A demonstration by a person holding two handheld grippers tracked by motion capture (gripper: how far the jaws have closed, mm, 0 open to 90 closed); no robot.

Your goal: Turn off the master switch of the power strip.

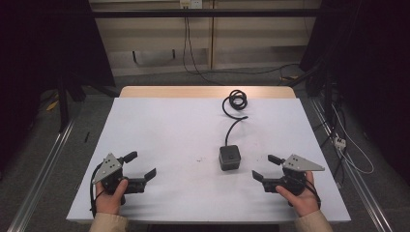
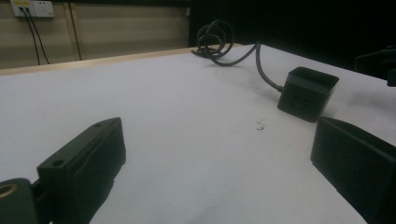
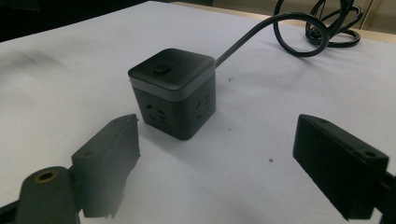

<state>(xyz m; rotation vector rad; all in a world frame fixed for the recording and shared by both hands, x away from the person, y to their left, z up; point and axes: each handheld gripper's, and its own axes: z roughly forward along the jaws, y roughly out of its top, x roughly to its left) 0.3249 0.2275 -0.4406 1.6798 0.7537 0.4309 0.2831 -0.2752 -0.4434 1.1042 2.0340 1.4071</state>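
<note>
Surface: white sheet over the table (image 1: 193, 135), pale wood edge showing at the far side. A few small dark specks on the white near the middle. Around the table I see grey floor, metal rails on both sides, black curtains left and right, and a beige wall panel at the back with a wall socket (image 1: 190, 4) and cables hanging from it.

Count: one black cube power socket (image 1: 229, 157), one coiled black cord (image 1: 235, 100) running from it toward the far edge, two grippers, two hands.

The cube sits right of centre on the sheet, nearer my right gripper (image 1: 264, 167) than the left gripper (image 1: 140, 164). In the right gripper view it stands just ahead of the jaws, slightly toward the left one, not touched. A square button on its top, outlet slots on its side faces.

Writing: none I can read on the cube or grippers.

Left gripper: jaws spread wide, nothing between them but bare sheet; the cube lies well off toward the right jaw's side.

Right gripper: jaws also spread wide, holding nothing.

Both rest low near the table's front edge, each in a hand, well apart.
</note>
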